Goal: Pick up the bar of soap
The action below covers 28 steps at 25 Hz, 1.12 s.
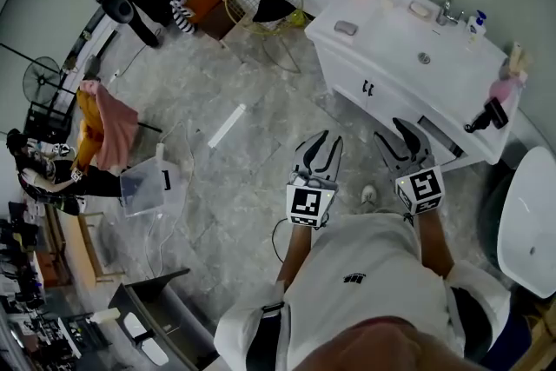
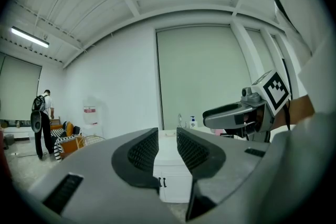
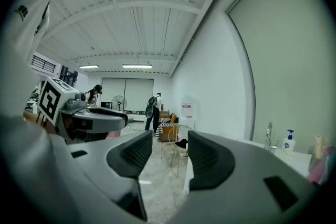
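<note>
Head view: the left gripper [image 1: 327,143] and right gripper [image 1: 398,135] hang before the vanity [image 1: 382,43], apart from it. What I judge to be the bar of soap [image 1: 420,9] lies at the vanity's back edge.

Left gripper view: the jaws stand slightly apart and empty, with the vanity ahead.

Right gripper view: the jaws are wider apart and empty.

The approach seems not yet begun. The next move calls for reaching over the vanity.

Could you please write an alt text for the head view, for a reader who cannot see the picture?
Seen from above, a person holds the left gripper and right gripper, both open and empty, over a grey floor in front of a white vanity. What looks like a bar of soap lies beside the tap, untouched.
</note>
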Tool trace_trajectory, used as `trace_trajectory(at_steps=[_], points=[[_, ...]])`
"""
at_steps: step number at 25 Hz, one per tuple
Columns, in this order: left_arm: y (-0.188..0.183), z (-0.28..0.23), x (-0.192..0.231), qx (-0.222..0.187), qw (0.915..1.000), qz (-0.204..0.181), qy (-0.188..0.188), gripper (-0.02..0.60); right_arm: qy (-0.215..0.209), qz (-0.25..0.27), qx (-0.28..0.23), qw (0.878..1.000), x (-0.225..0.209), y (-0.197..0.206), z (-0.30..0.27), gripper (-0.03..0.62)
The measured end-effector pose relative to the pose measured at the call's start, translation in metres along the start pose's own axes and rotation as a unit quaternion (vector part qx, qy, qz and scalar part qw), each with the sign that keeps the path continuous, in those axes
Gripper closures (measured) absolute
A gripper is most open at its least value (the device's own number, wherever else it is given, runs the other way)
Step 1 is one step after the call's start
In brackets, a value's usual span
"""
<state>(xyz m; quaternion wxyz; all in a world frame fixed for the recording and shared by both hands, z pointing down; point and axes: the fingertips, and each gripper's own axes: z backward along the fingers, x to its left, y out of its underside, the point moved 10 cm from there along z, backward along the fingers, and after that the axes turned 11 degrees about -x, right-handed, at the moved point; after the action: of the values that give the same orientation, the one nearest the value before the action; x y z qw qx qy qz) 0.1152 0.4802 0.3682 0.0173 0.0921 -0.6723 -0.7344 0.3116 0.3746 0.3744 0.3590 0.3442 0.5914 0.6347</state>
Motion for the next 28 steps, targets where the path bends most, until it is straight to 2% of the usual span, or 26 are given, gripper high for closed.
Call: trace_trajectory(at_steps=[14, 28], points=[[0.008, -0.081, 0.005, 0.014, 0.9995, -0.012, -0.025, 0.457, -0.024, -0.017, -0.002, 1.0, -0.083, 0.011, -0.046, 0.372], [0.02, -0.122, 0.023, 0.018, 0.9988, -0.009, -0.044, 0.457, -0.046, -0.025, 0.007, 0.999, -0.114, 0.023, -0.086, 0.372]])
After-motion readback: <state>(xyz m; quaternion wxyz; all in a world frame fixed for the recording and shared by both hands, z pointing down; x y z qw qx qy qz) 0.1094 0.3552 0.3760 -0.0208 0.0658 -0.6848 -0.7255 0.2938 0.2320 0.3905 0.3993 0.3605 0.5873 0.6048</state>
